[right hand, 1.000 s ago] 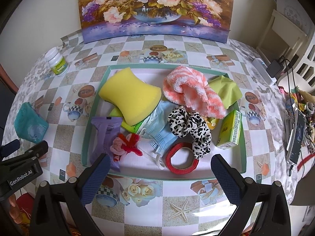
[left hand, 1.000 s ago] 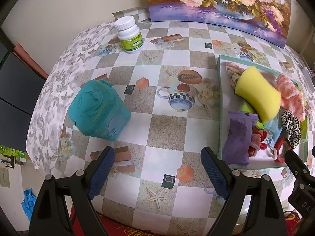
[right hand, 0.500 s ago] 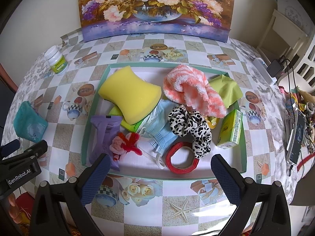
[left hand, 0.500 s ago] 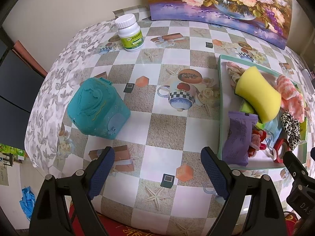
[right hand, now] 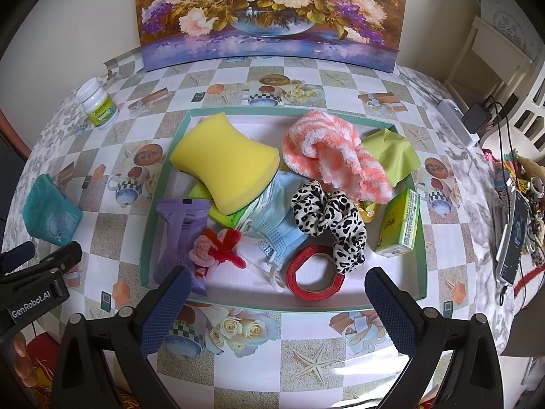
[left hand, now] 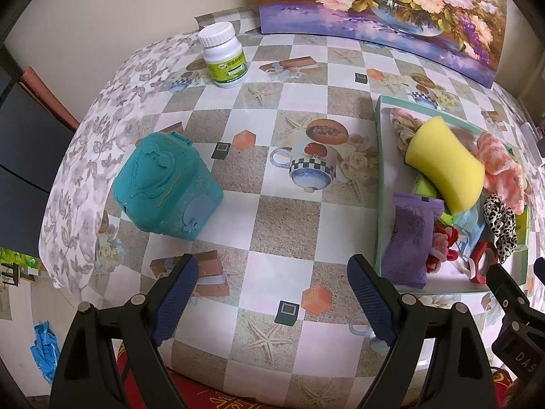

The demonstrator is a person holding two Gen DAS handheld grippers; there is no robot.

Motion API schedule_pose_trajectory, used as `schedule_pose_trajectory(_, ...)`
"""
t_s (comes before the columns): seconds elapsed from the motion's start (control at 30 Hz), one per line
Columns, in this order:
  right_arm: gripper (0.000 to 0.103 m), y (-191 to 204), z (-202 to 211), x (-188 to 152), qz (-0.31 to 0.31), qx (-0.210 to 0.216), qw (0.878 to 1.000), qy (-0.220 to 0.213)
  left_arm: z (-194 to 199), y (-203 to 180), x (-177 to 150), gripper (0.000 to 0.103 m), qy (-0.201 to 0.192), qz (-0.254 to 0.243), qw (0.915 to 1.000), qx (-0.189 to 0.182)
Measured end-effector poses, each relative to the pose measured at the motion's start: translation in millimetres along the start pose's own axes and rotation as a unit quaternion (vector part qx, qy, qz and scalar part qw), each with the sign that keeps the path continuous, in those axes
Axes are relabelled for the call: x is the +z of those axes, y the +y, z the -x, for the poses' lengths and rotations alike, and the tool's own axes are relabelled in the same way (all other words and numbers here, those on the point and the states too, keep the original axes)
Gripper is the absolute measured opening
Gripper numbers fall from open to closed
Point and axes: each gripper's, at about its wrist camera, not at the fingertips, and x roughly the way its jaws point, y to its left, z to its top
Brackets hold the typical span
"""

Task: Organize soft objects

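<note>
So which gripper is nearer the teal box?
Left. The left gripper hovers open just in front of the teal box; the right gripper hovers by the tray, farther off.

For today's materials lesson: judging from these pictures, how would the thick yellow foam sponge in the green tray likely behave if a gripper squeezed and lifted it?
The thick yellow foam sponge looks porous, so it probably squashes under the pads and weighs little for its bulk. It leans on other items in the green tray, so lifting it may shift what lies beneath. Its flat faces suggest it would not roll.
</note>
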Motion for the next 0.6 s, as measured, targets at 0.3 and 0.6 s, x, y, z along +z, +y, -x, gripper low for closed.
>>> schedule_pose_trajectory(0.3, 0.103, -0.6, -0.7, -0.9, 0.000, 0.000, 1.000, 0.000, 0.0, -0.6, -0.1, 0.089, 0.000, 0.001, 1.0000, 0.003)
schedule_pose_trajectory(0.6, 0.103, 0.1, -0.3, 0.7, 0.001, 0.000, 1.000, 0.001, -0.7, -0.2, -0.5, 0.089, 0.001, 0.000, 1.0000, 0.003)
